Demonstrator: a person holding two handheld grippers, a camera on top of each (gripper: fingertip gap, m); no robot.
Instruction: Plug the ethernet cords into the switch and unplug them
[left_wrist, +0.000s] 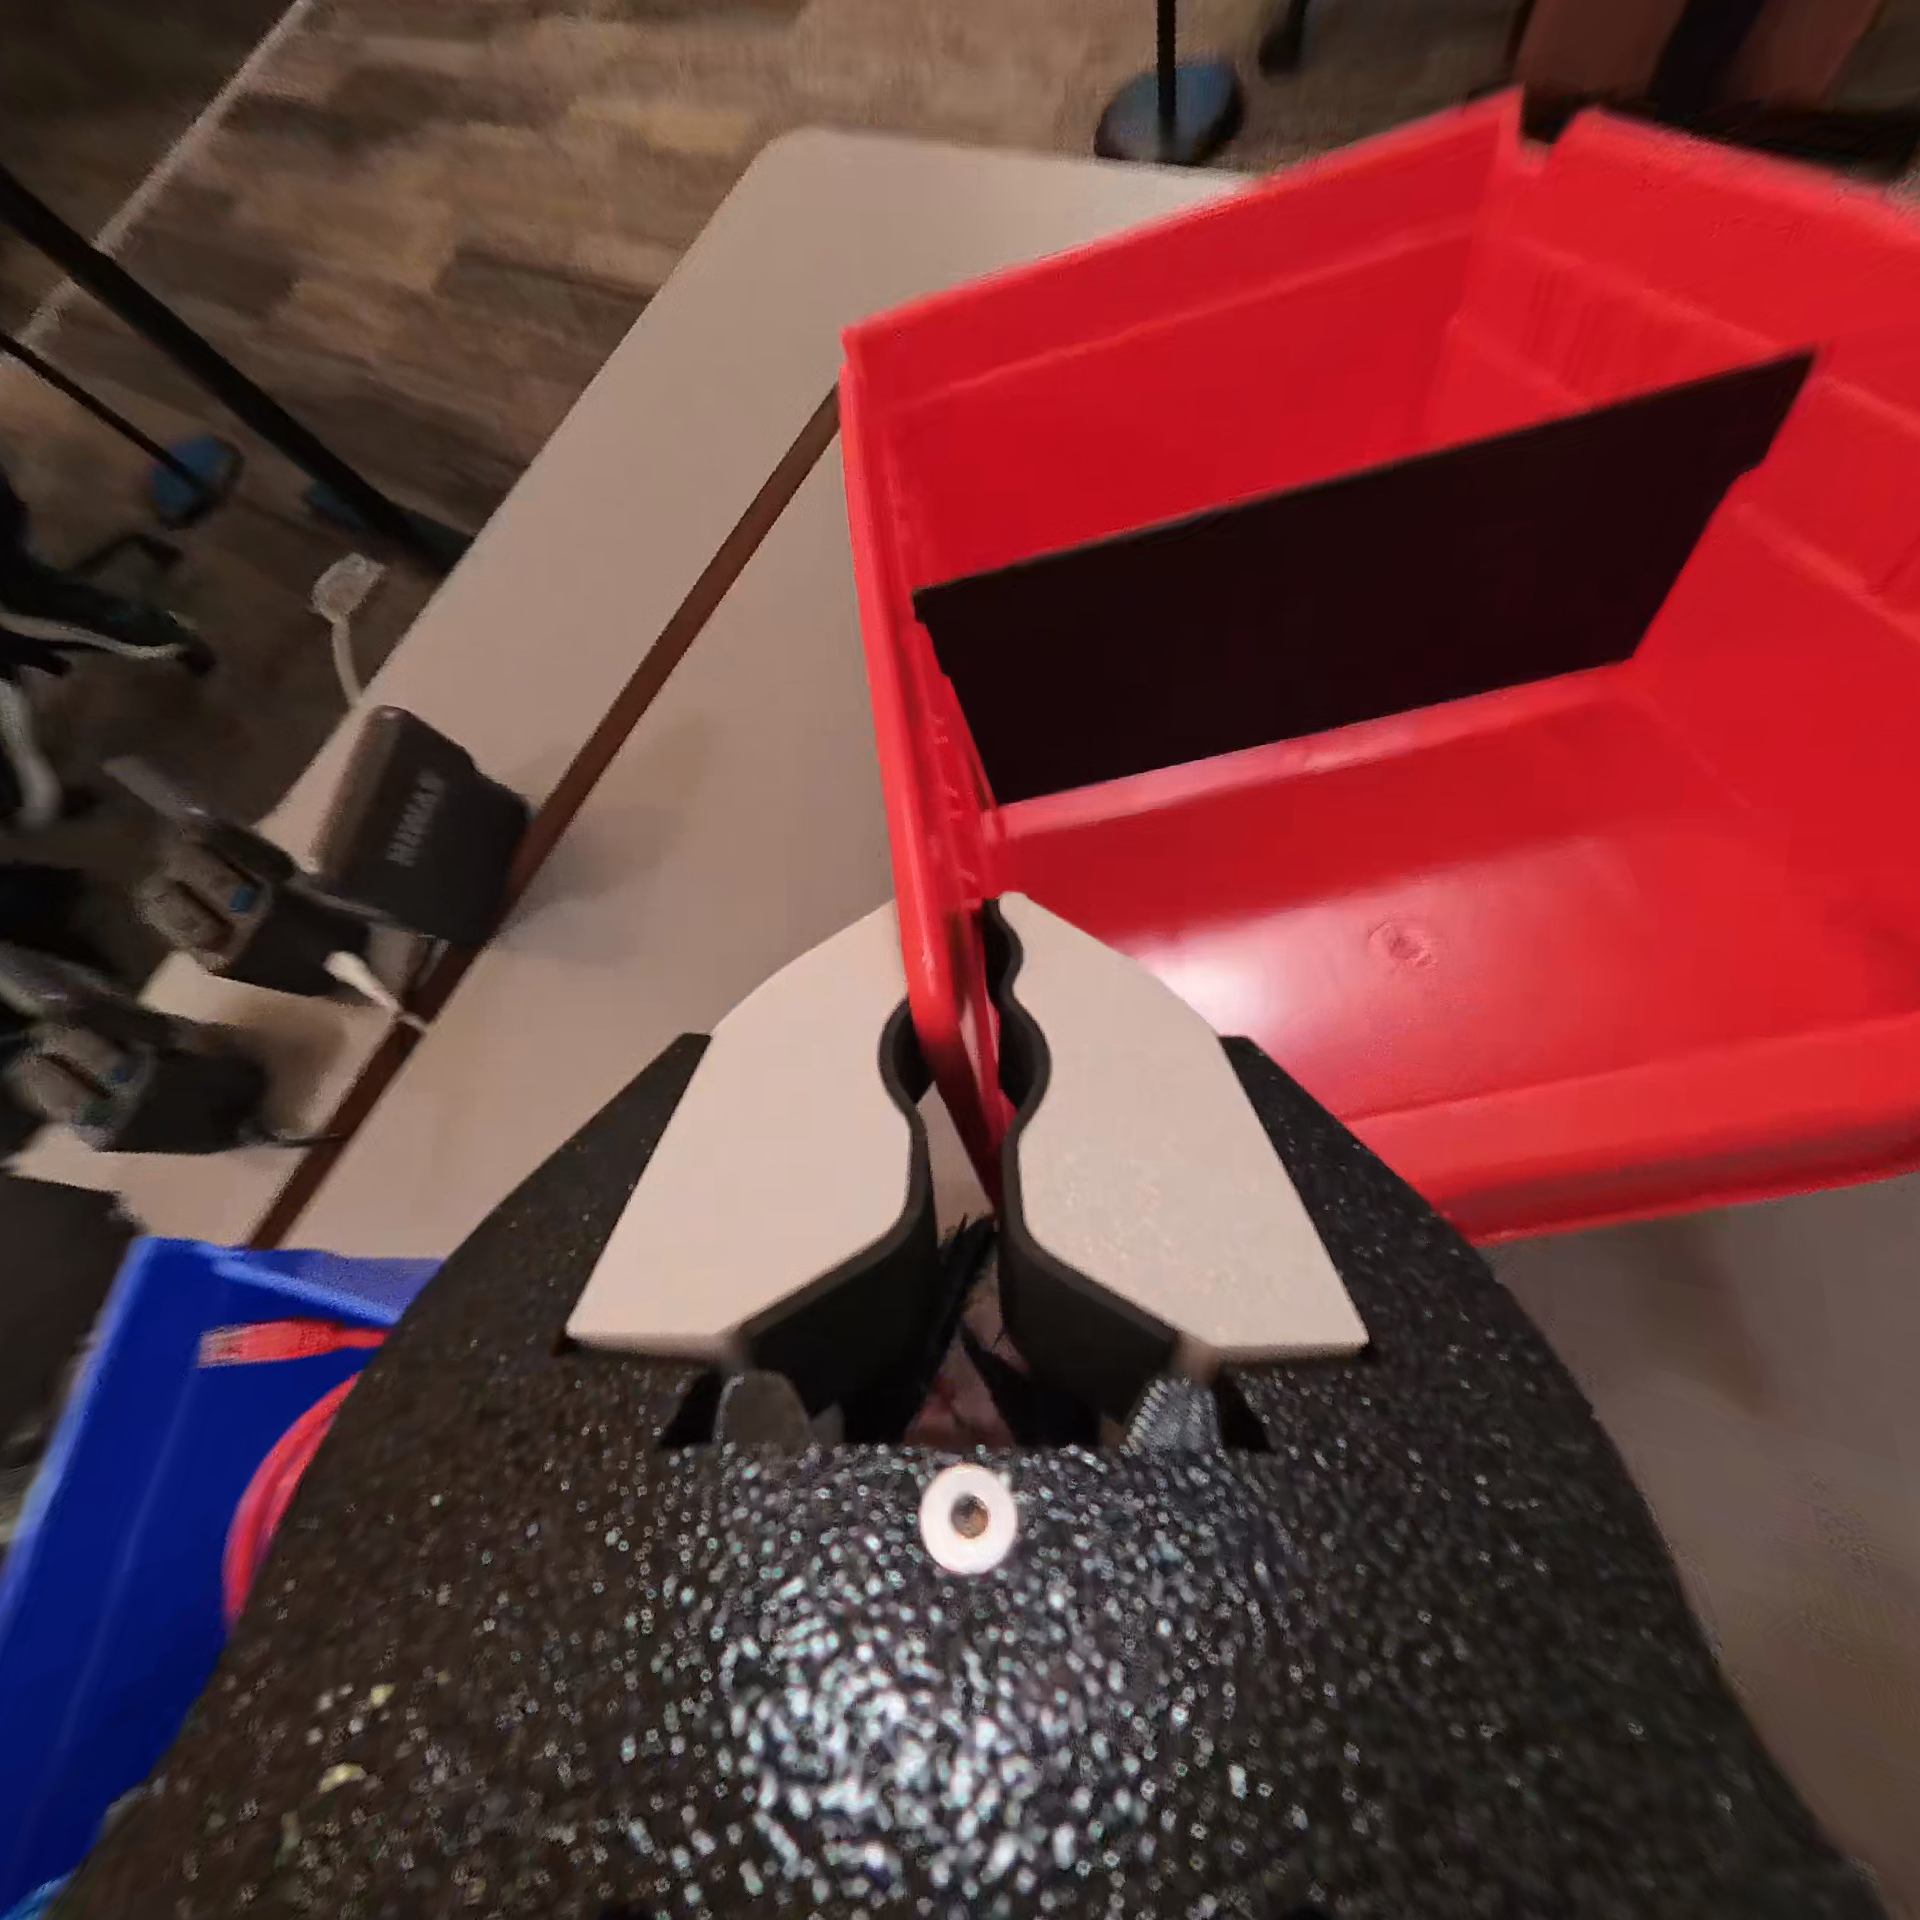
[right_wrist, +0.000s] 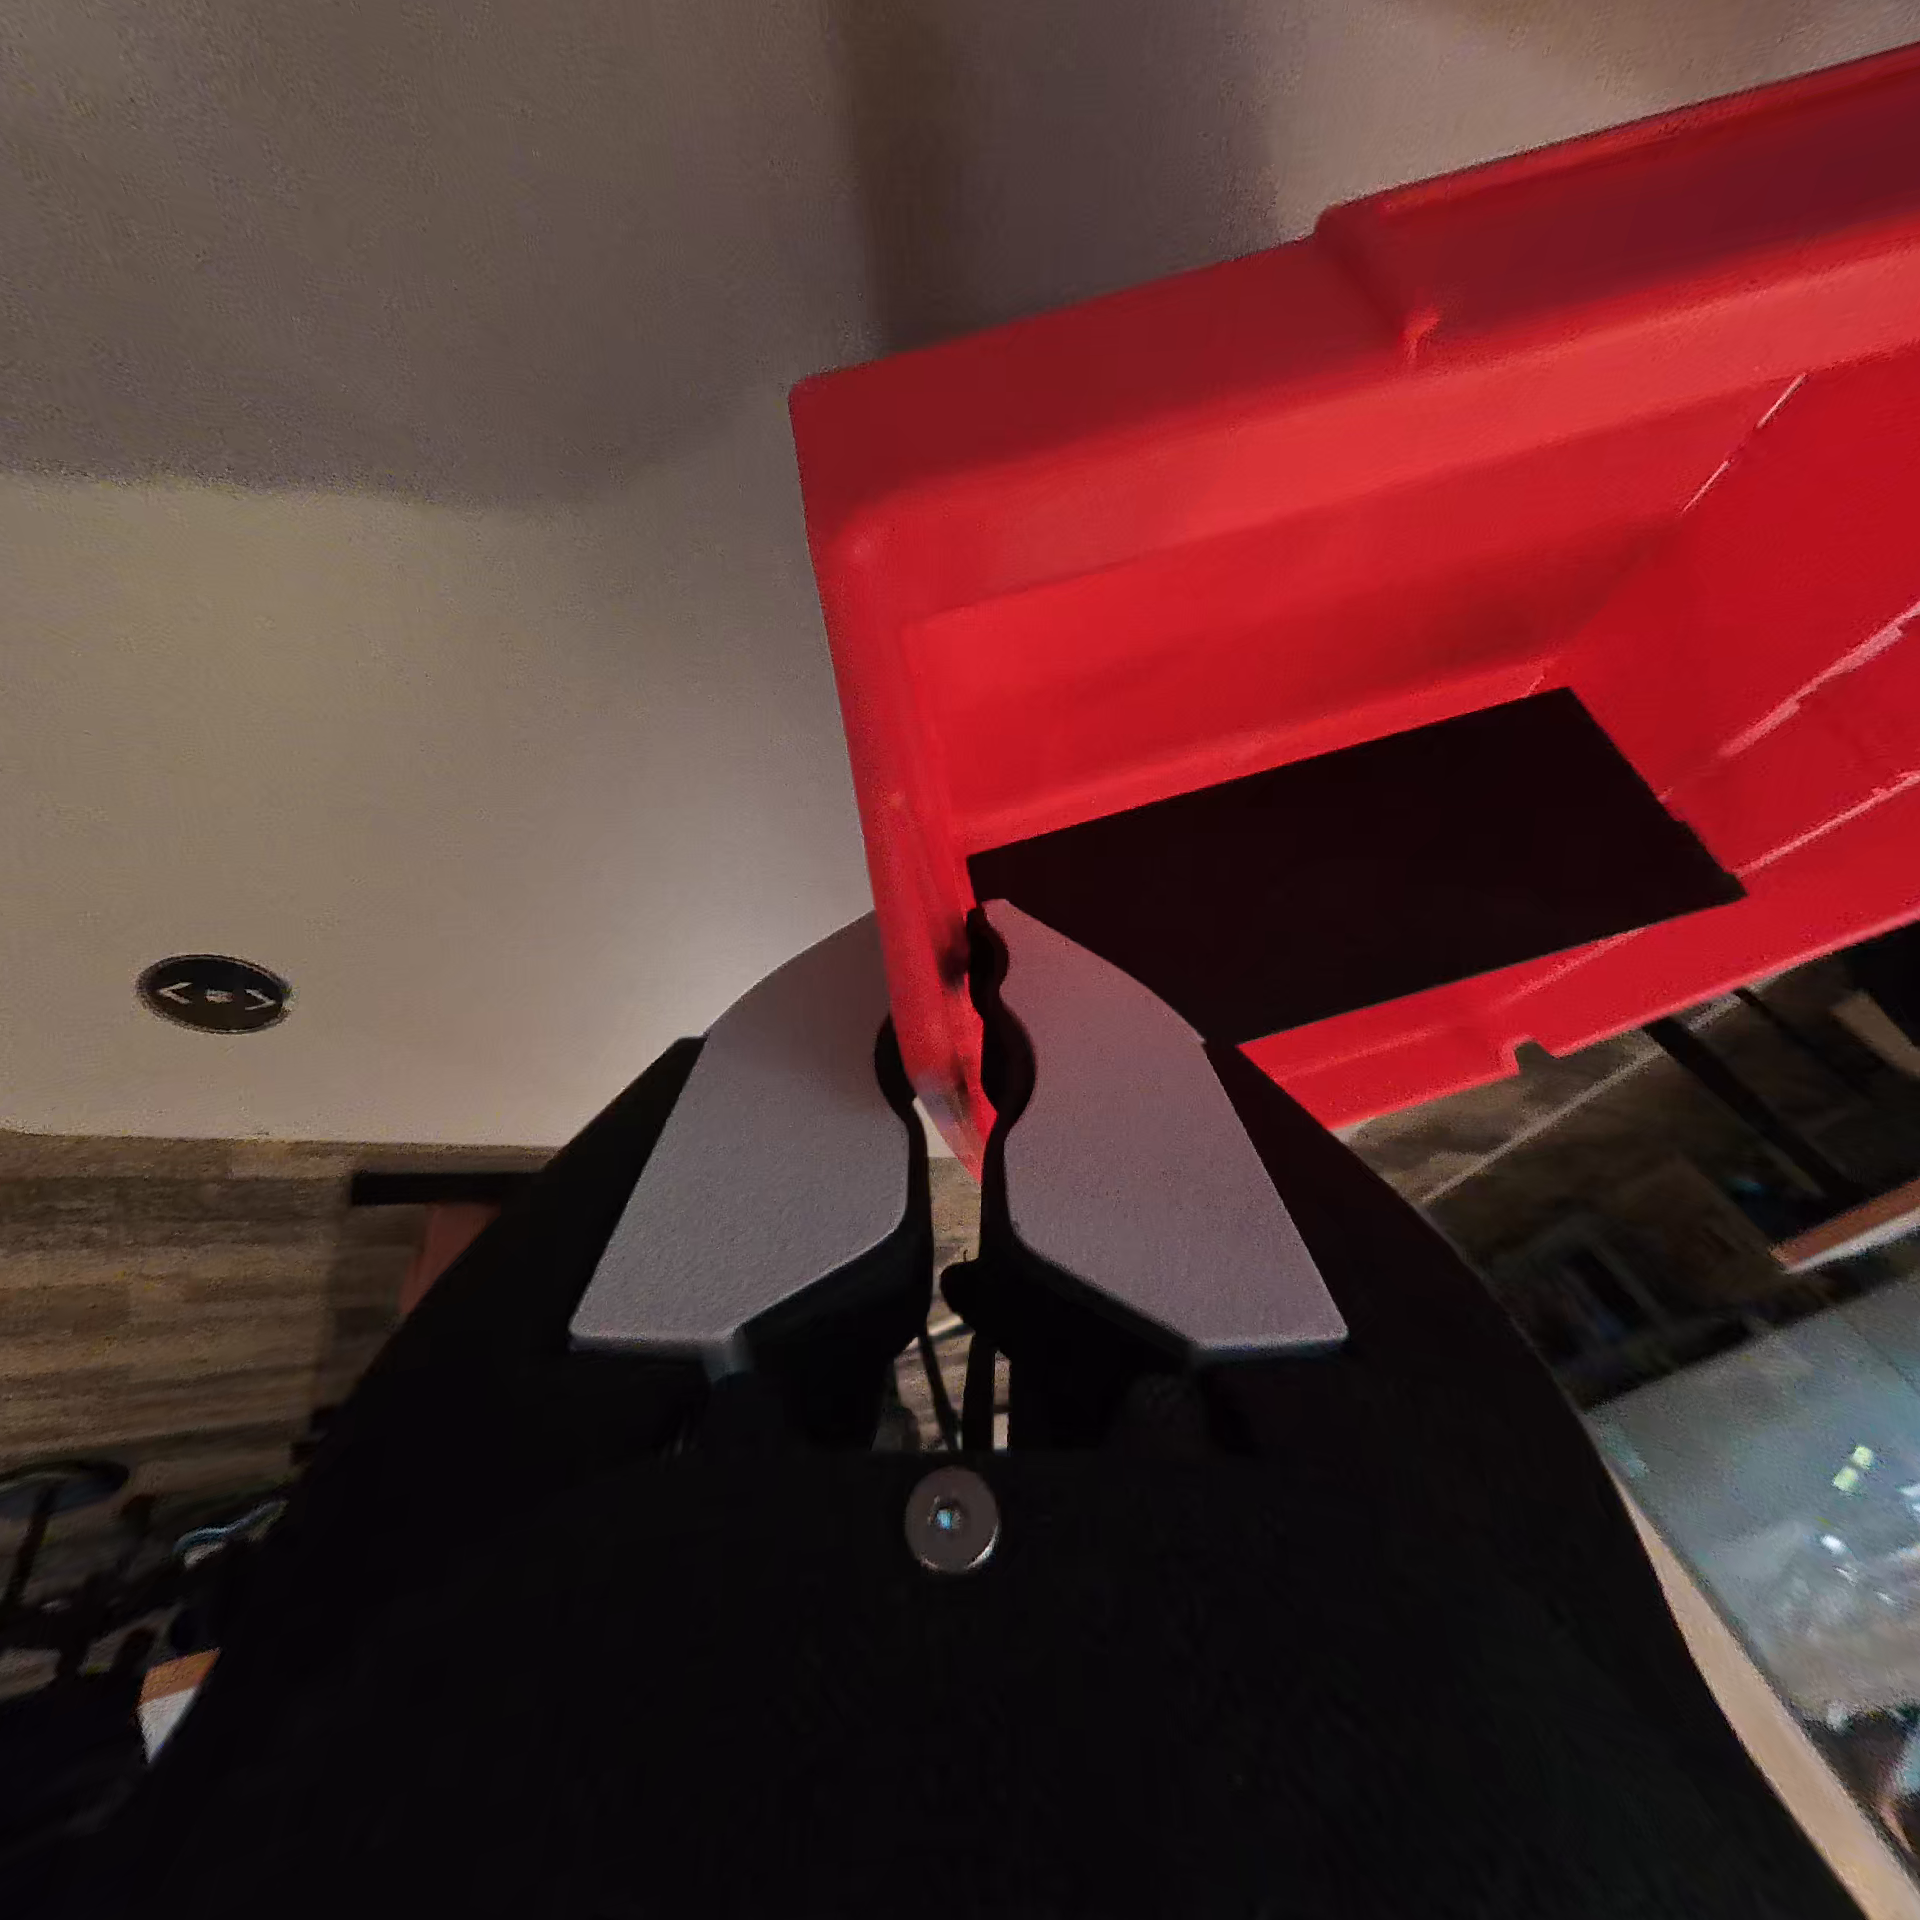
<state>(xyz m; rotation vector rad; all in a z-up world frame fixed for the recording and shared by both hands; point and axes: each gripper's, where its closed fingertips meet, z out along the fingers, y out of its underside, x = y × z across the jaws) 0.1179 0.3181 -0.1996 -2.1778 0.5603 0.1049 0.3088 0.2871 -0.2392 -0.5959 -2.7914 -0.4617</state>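
1. Your left gripper is clamped on the side wall of the red bin, one finger outside and one inside, so you can carry it by its rim.
2. Your right gripper pinches another wall of the same bin, which appears raised and tilted; two holds likely keep it steady.
3. The bin looks empty apart from its black divider.
4. The black switch sits at the tabletop's left edge, one white cord just beyond it.
5. A red cord lies in the blue bin at the near left.
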